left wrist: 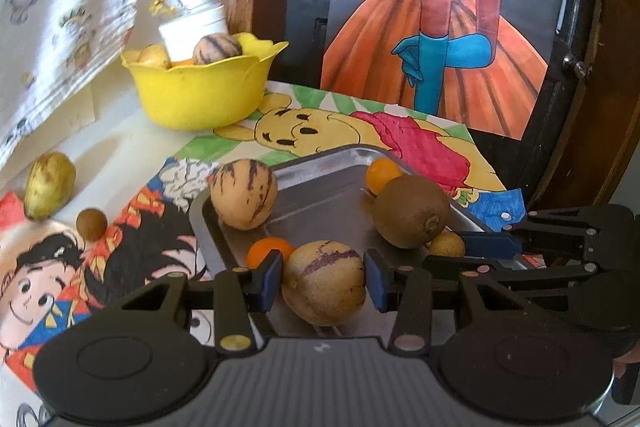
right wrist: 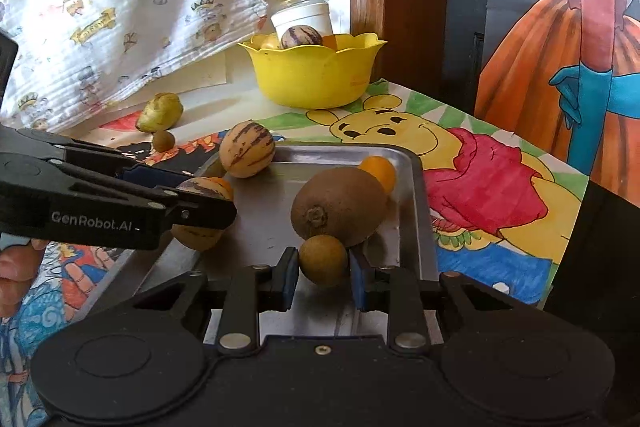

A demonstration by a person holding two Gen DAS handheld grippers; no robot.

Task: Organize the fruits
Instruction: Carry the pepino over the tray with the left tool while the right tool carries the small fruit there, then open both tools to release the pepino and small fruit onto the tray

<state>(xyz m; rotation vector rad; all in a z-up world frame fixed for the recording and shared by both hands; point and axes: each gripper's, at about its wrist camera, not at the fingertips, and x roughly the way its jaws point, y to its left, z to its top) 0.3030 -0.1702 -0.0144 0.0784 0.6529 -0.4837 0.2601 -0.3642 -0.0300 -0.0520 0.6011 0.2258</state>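
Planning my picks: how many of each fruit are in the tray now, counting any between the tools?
Striped melons: 2
Kiwi: 1
Small oranges: 2
Small brown fruit: 1
Total: 6

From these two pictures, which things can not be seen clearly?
- Yellow bowl contents: both views, the rim hides most of the fruit.
- White jar: both views, its lower part is behind the bowl; blurred in the left view.
- Striped melon in the left gripper: right view, mostly behind a finger.
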